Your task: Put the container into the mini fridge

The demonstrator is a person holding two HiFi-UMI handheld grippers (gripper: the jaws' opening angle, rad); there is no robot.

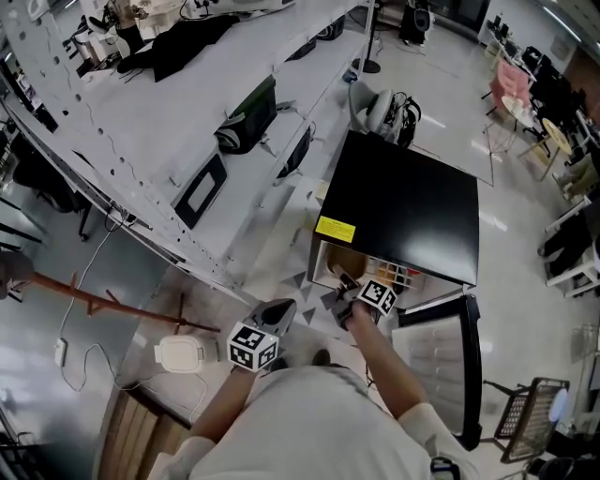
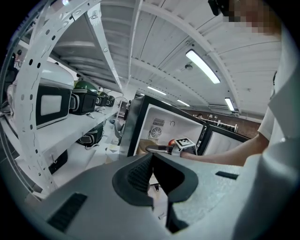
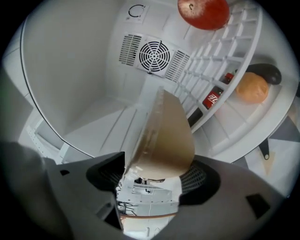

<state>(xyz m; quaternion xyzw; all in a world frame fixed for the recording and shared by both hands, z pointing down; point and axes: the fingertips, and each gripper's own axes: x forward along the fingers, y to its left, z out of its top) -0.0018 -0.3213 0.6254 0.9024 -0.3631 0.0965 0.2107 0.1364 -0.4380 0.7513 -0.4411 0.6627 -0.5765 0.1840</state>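
Head view: the left claw point(image 1: 281, 309) hangs low before the black fridge point(image 1: 403, 202). Left gripper view shows its jaws pressed together on nothing. The right claw point(image 1: 345, 281) reaches into the open fridge. Right gripper view shows its jaws spread wide, with the brown-topped container point(image 3: 164, 136) between them and no squeeze visible. The container is inside the fridge, below the rack point(image 3: 206, 56) that bears an apple point(image 3: 204, 11).

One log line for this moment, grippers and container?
right gripper: brown container between jaws, inside mini fridge | left gripper: shut, empty, outside | door: open
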